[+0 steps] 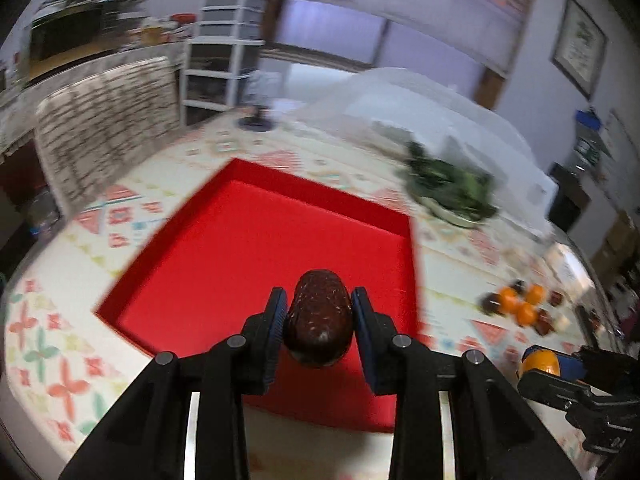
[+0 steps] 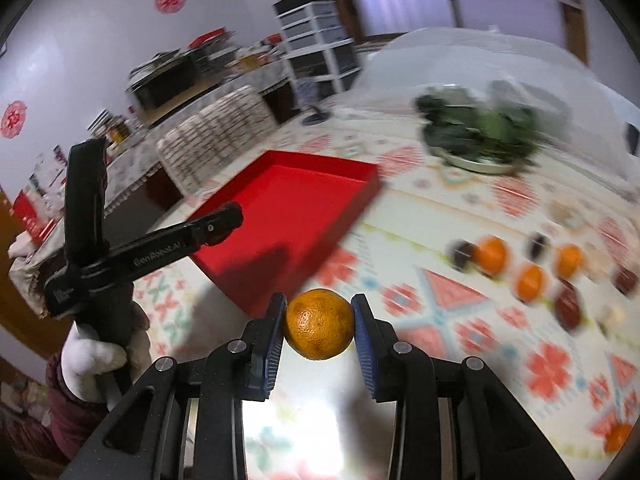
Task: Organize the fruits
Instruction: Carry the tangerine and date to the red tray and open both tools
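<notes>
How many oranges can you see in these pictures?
5. One orange is held between the right jaws; three lie grouped further right; a blurred fifth sits at the lower right. More may be hidden.

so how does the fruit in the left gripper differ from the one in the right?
Colour: the date in the left gripper is dark reddish-brown; the orange in the right gripper is bright orange.
Shape: the date is elongated, the orange round.
Position: the date hangs over the red tray; the orange hangs over the patterned tablecloth, beside the tray.
Shared: each is clamped between blue pads, off the table.
</notes>
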`<move>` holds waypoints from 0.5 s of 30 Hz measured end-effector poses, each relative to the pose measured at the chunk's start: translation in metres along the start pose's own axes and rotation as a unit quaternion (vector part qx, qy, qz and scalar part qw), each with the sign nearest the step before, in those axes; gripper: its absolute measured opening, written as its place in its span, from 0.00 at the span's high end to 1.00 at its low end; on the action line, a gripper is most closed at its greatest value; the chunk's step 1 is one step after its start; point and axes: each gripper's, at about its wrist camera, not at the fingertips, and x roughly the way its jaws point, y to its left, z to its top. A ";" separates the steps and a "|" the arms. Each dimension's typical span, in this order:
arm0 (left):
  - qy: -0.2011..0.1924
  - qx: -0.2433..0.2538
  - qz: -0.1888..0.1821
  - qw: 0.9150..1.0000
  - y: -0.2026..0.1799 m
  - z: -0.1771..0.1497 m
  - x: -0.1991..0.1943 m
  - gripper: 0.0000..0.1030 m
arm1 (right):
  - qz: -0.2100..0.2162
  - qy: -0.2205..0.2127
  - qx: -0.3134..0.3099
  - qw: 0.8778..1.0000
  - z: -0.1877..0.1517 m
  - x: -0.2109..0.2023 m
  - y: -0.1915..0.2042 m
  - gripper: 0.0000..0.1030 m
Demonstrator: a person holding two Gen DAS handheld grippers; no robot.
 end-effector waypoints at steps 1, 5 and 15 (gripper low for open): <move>0.003 -0.006 0.004 1.000 0.008 0.002 0.004 0.69 | 0.005 0.005 -0.003 1.000 0.005 0.011 0.007 0.65; 0.018 -0.026 0.012 0.999 0.036 0.003 0.018 0.69 | 0.020 0.030 -0.012 0.999 0.018 0.058 0.029 0.65; 0.029 -0.048 0.007 0.998 0.056 0.001 0.029 0.69 | 0.022 0.070 -0.023 0.997 0.024 0.125 0.059 0.64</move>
